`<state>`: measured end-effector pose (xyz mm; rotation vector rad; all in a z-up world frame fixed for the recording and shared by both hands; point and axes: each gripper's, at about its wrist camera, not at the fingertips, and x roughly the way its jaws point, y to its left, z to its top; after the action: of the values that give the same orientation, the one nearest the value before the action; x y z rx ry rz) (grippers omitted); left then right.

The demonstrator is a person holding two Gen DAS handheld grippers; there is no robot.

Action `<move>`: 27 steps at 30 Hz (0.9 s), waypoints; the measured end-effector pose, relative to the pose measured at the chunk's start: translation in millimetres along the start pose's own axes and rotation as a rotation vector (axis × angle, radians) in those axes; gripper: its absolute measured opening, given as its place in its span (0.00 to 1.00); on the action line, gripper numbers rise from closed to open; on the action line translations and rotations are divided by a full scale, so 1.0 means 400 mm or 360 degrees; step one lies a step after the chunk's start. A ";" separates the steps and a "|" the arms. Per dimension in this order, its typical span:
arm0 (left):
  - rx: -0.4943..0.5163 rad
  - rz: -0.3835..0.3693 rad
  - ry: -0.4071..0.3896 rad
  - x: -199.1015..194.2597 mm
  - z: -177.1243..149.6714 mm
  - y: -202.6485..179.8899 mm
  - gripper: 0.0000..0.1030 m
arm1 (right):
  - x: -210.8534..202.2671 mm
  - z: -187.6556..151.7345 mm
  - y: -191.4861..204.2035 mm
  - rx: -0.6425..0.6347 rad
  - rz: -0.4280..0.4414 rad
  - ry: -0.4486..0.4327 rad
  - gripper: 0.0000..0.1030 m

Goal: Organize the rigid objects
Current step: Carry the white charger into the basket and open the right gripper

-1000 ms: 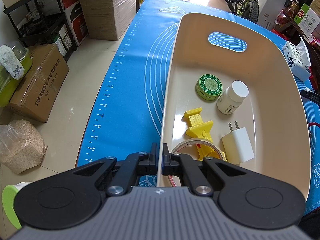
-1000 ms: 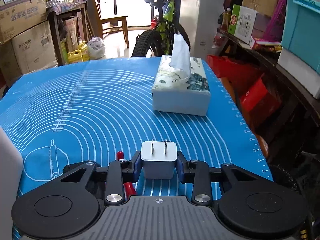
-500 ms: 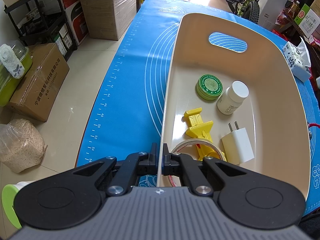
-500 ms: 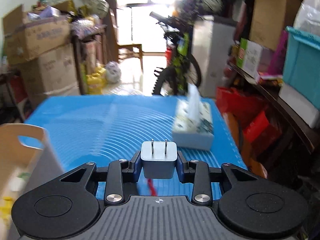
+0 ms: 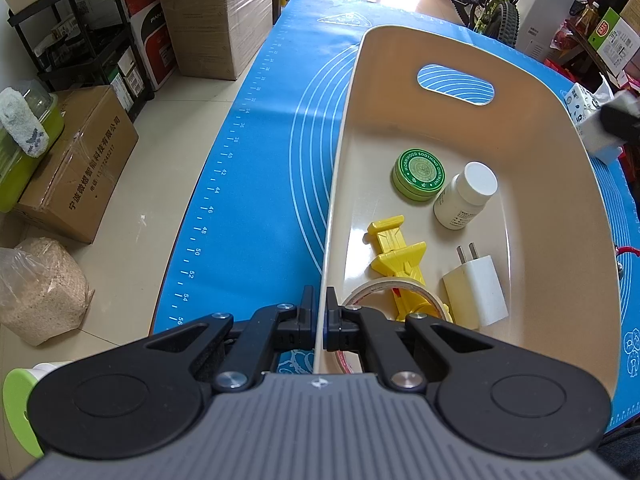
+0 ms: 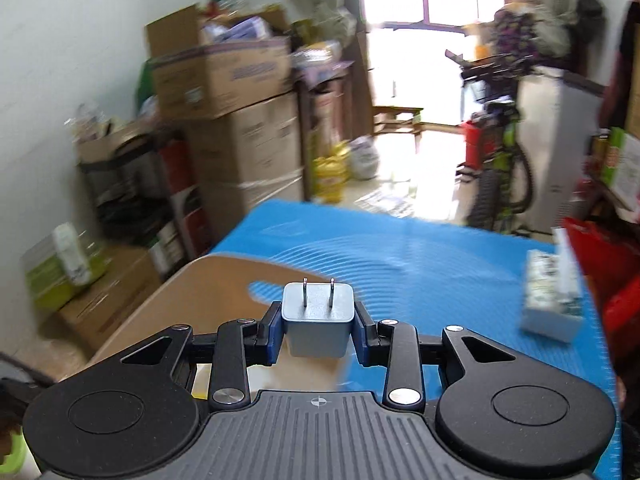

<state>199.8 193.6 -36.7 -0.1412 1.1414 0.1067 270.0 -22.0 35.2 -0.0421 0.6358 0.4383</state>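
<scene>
The left hand-held gripper (image 5: 323,322) is clamped on the near rim of the cream basket (image 5: 560,300), one finger outside the wall and one inside, steadying it on the blue mat (image 5: 260,184) that covers the table. The right hand-held gripper (image 6: 318,330) is closed on a grey-white charger plug (image 6: 318,330), held by its two side faces between the blue pads. The plug's two prongs (image 6: 318,292) point forward and slightly upward, away from the camera, so its long axis runs along the fingers, toward the basket's far end. It hangs in the air above the basket's near right part, not yet lowered; the right view is blurred, so its exact height over the floor of the basket cannot be told. Inside the basket, from near to far, lie a tape roll (image 5: 394,286), a yellow clip (image 5: 396,256), a second white charger (image 5: 476,292) with prongs pointing to the far end, a white bottle (image 5: 464,196) on its side, and a green tin (image 5: 419,175). Risks, as judged: a release from height may let the plug bounce and strike the bottle or the other charger, or land prongs-down and tip; a drift to the right may drop it over the right wall onto the mat, toward the tissue box (image 6: 554,300). A slack left grip would let the basket slide on impact.
</scene>
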 end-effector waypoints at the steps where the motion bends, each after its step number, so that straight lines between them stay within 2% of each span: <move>1: 0.0001 0.0002 0.0000 0.000 0.000 -0.002 0.04 | 0.011 -0.006 0.022 -0.0008 0.0021 0.0027 0.41; 8: 0.0002 0.0002 0.0000 0.001 0.001 -0.005 0.04 | 0.117 -0.049 0.138 -0.0035 0.0117 0.0270 0.41; 12: 0.0003 0.0004 0.0000 0.001 0.000 -0.005 0.04 | 0.177 -0.078 0.166 -0.0010 0.0149 0.0420 0.41; 17: 0.0003 0.0004 0.0000 0.001 0.000 -0.006 0.04 | 0.226 -0.106 0.189 -0.0036 0.0138 0.0535 0.41; 27: 0.0004 0.0006 0.0000 0.001 0.000 -0.006 0.04 | 0.249 -0.116 0.219 -0.0084 0.0134 0.0582 0.40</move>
<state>200.4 191.1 -36.9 -0.1368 1.1418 0.1084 279.2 87.8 -52.2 -0.1483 0.9880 0.5340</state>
